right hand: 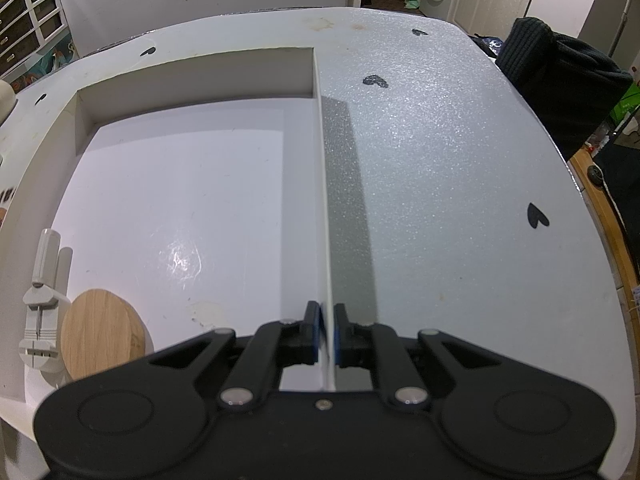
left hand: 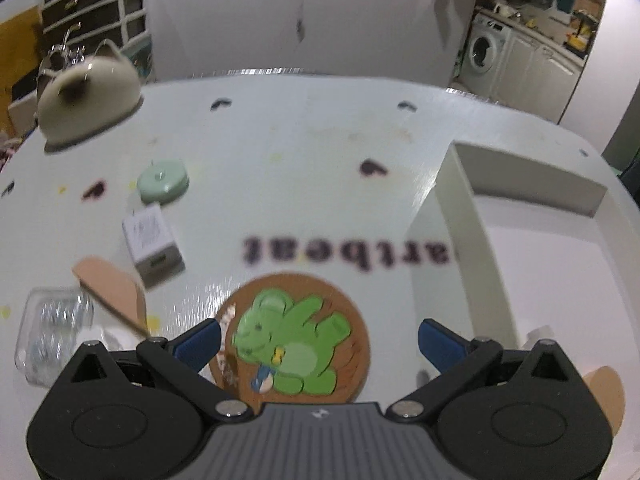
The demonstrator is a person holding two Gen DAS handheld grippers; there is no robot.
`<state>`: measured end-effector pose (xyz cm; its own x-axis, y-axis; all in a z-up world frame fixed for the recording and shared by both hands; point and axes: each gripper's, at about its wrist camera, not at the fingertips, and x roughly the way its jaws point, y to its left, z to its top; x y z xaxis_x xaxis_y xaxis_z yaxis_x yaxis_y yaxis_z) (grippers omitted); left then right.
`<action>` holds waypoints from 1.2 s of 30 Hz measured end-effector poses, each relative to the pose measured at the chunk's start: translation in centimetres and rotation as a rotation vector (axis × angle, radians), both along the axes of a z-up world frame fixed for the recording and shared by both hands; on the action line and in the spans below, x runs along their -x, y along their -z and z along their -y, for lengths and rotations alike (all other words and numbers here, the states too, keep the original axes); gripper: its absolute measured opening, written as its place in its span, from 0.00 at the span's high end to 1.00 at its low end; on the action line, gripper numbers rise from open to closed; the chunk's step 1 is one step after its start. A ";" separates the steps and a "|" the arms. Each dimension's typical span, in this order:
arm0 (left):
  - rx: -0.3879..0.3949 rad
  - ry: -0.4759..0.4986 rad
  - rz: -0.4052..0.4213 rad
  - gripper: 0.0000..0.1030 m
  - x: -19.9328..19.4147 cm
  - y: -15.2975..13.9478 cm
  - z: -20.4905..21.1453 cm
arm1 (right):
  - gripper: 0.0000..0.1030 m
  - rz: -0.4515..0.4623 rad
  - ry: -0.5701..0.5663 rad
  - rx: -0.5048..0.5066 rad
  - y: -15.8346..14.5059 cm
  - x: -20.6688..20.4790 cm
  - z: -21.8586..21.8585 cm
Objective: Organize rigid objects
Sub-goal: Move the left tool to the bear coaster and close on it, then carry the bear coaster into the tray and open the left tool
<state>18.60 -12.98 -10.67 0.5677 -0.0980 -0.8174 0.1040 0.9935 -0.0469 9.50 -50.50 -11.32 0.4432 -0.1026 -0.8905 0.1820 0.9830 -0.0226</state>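
Note:
In the left wrist view my left gripper (left hand: 319, 340) is open, its blue pads (left hand: 198, 344) wide apart. A round cork coaster with a green cartoon animal (left hand: 296, 336) lies flat on the white table, between and just beyond the pads; neither pad touches it. Right of it stands a shallow white box (left hand: 460, 208). In the right wrist view my right gripper (right hand: 328, 332) is shut on the thin right wall of the box (right hand: 325, 200). Inside, at the near left, lie a round wooden disc (right hand: 100, 332) and a white hand tool (right hand: 40, 320).
Left of the coaster lie a white charger block (left hand: 154, 240), a mint round object (left hand: 163, 180), a peach flat piece (left hand: 112, 288) and a clear case of silvery parts (left hand: 52, 328). A beige cat-eared pot (left hand: 90, 88) stands far left. A dark garment (right hand: 560, 80) hangs past the table's right edge.

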 end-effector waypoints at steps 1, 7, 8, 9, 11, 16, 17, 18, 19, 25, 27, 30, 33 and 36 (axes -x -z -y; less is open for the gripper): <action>-0.004 -0.004 -0.009 0.00 0.0 0.4 0.0 | 0.91 0.000 0.000 0.000 0.0 0.0 0.0; -0.048 -0.022 -0.015 0.00 0.0 1.4 0.2 | 0.91 -0.001 -0.001 0.000 0.0 0.0 0.0; -0.056 -0.024 -0.011 0.00 0.0 1.5 0.2 | 0.91 -0.001 -0.001 0.000 0.0 0.0 0.0; -0.062 -0.027 -0.007 0.00 -0.1 1.6 0.2 | 0.91 -0.001 -0.001 0.000 0.0 0.0 0.0; -0.068 -0.047 -0.019 0.00 -0.3 1.8 0.0 | 0.91 0.000 -0.001 -0.001 0.0 0.0 0.0; -0.069 -0.070 -0.025 0.00 -0.7 2.3 -0.6 | 0.91 0.001 0.001 -0.003 0.0 0.1 0.1; -0.070 -0.069 -0.025 0.00 -0.7 2.2 -0.6 | 0.91 0.001 0.001 -0.003 0.0 0.1 0.1; -0.070 -0.068 -0.025 0.00 -0.8 2.3 -0.6 | 0.91 0.001 0.001 -0.003 -0.1 0.1 0.1; -0.070 -0.067 -0.024 0.00 -0.7 2.3 -0.6 | 0.91 0.001 0.001 -0.003 0.0 0.1 0.1; -0.067 -0.045 -0.016 0.04 -0.5 2.1 -0.3 | 0.91 0.001 0.001 -0.002 0.0 0.1 0.1; -0.066 -0.038 -0.015 0.04 -0.5 2.1 -0.2 | 0.91 0.000 0.000 -0.002 0.0 0.1 0.1; -0.053 -0.032 -0.014 0.04 -0.4 1.9 -0.2 | 0.91 0.000 -0.001 -0.002 0.0 0.1 0.1; -0.055 -0.024 0.013 0.04 -0.2 1.2 0.0 | 0.91 0.000 0.000 -0.001 0.0 0.1 0.1; -0.039 -0.007 0.052 0.04 -0.3 -0.2 0.4 | 0.91 0.000 0.000 -0.002 0.0 0.1 0.1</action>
